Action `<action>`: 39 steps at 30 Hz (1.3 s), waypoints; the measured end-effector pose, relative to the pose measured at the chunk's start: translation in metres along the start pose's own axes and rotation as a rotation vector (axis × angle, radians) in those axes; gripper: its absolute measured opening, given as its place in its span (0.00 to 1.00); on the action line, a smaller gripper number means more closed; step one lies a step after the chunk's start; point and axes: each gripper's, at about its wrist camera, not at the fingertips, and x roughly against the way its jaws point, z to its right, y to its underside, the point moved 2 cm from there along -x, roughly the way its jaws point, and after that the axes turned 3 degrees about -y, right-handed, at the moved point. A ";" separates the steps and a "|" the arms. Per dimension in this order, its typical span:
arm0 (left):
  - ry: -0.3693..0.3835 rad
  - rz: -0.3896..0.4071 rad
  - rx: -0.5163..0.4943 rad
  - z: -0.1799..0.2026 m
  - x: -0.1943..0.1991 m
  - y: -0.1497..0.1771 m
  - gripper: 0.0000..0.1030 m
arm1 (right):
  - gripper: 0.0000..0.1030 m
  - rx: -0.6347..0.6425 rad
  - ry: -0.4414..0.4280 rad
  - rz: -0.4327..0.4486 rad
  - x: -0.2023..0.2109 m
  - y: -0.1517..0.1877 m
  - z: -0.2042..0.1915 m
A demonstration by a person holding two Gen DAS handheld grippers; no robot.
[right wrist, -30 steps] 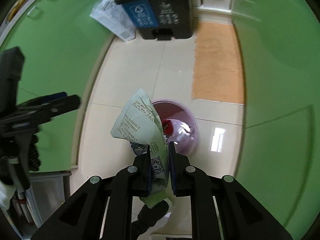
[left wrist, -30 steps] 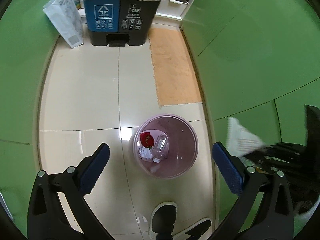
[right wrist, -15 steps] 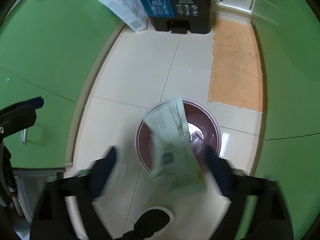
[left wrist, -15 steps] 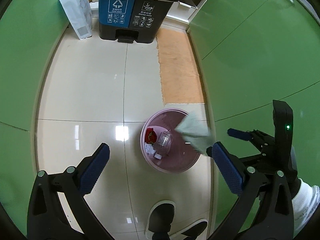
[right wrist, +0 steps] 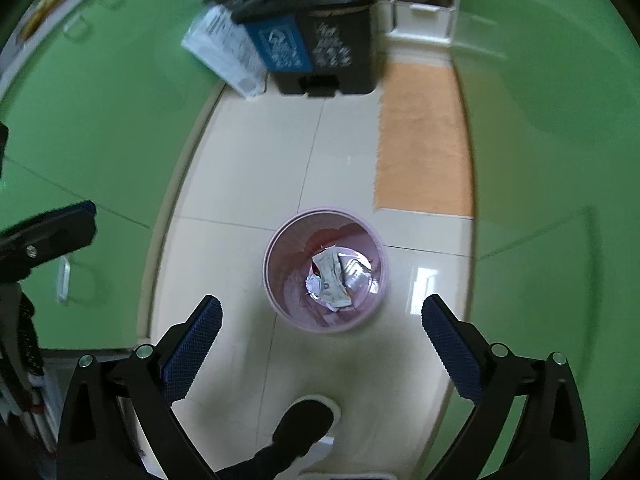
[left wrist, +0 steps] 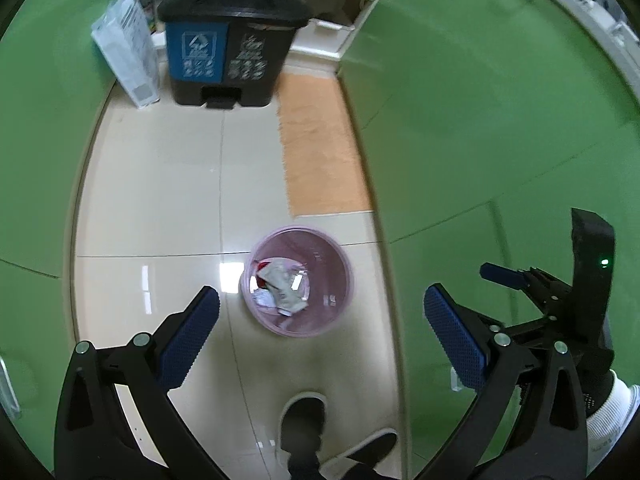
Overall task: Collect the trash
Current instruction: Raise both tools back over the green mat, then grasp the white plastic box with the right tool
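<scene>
A pink round wastebasket [left wrist: 336, 304] stands on the tiled floor and also shows in the right wrist view [right wrist: 280, 292]. Inside it lie a pale green-white wrapper [right wrist: 332, 276], crumpled paper and something red [left wrist: 262, 267]. My left gripper [left wrist: 320, 336] is open and empty, high above the floor just short of the basket. My right gripper [right wrist: 320, 336] is open and empty, above the basket's near side. The right gripper also shows at the right edge of the left wrist view [left wrist: 532, 280].
A black and blue pedal bin [left wrist: 228, 40] stands at the far wall with a white bag [left wrist: 128, 64] leaning beside it. An orange mat [left wrist: 316, 144] lies on the floor. Green cabinet fronts [left wrist: 480, 120] line both sides. A person's shoe [left wrist: 302, 420] is below.
My right gripper opened and let the wrapper go; it fell into the pink basket. Both grippers have risen and the basket looks farther away.
</scene>
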 end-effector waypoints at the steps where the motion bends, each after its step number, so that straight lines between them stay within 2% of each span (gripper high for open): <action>1: 0.007 -0.002 -0.004 0.008 0.010 -0.003 0.97 | 0.93 -0.012 0.007 0.024 0.032 -0.001 -0.001; 3: 0.020 0.007 -0.028 0.031 0.046 -0.014 0.97 | 0.93 -0.042 0.000 0.056 0.074 0.000 -0.003; 9: 0.063 0.066 -0.141 0.114 0.151 -0.043 0.97 | 0.93 -0.115 -0.001 0.211 0.246 0.000 -0.013; 13: 0.117 0.095 -0.228 0.173 0.209 -0.062 0.97 | 0.93 -0.161 0.036 0.299 0.342 0.007 -0.006; 18: 0.205 0.119 -0.361 0.251 0.264 -0.077 0.97 | 0.93 -0.260 0.144 0.437 0.441 0.033 0.014; 23: 0.296 0.127 -0.505 0.332 0.296 -0.078 0.97 | 0.93 -0.401 0.235 0.520 0.506 0.072 0.053; 30: 0.385 0.066 -0.688 0.442 0.297 -0.055 0.97 | 0.93 -0.570 0.335 0.589 0.564 0.134 0.110; 34: 0.406 0.028 -0.741 0.491 0.289 -0.035 0.97 | 0.93 -0.615 0.365 0.603 0.585 0.169 0.143; 39: 0.406 -0.005 -0.759 0.539 0.270 -0.012 0.97 | 0.93 -0.641 0.393 0.588 0.599 0.188 0.196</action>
